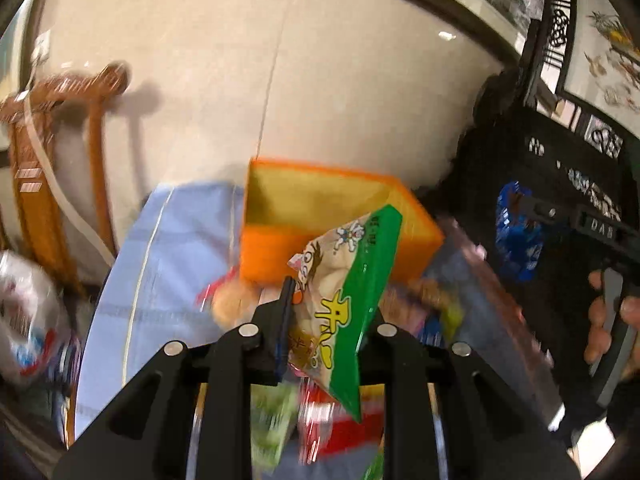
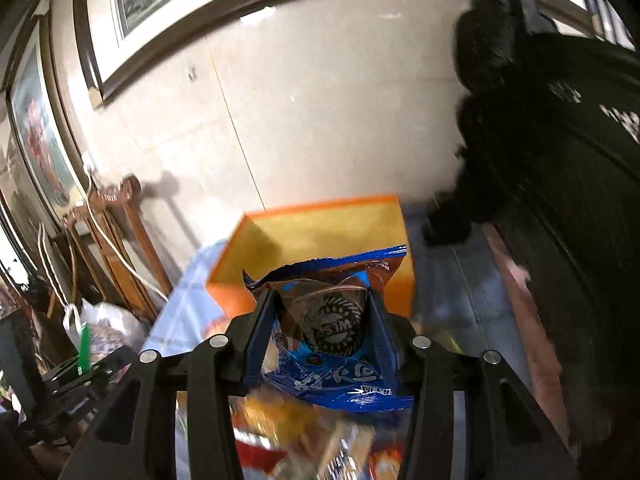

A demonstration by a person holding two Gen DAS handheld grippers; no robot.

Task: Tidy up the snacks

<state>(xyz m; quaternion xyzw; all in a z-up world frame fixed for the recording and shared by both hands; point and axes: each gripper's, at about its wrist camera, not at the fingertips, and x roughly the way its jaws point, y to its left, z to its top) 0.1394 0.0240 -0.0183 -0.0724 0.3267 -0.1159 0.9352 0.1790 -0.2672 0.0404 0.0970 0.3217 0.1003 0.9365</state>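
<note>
An open orange box point(image 1: 280, 246) with a yellow inside stands on a table with a light blue cloth point(image 1: 168, 264); it shows in the right wrist view too point(image 2: 320, 224). My left gripper point(image 1: 326, 304) is shut on a green and cream snack packet point(image 1: 352, 300), held in the air just short of the box. My right gripper point(image 2: 320, 300) is shut on a blue cookie packet point(image 2: 332, 344), held up in front of the box. The right gripper with its blue packet point(image 1: 518, 236) also shows at the right of the left wrist view.
Several loose snack packets point(image 1: 328, 432) lie blurred on the table under both grippers point(image 2: 304, 440). A wooden chair point(image 1: 44, 168) stands at the left by the cream wall. A white plastic bag point(image 1: 28, 312) sits at far left. Dark carved furniture point(image 2: 560, 200) stands at right.
</note>
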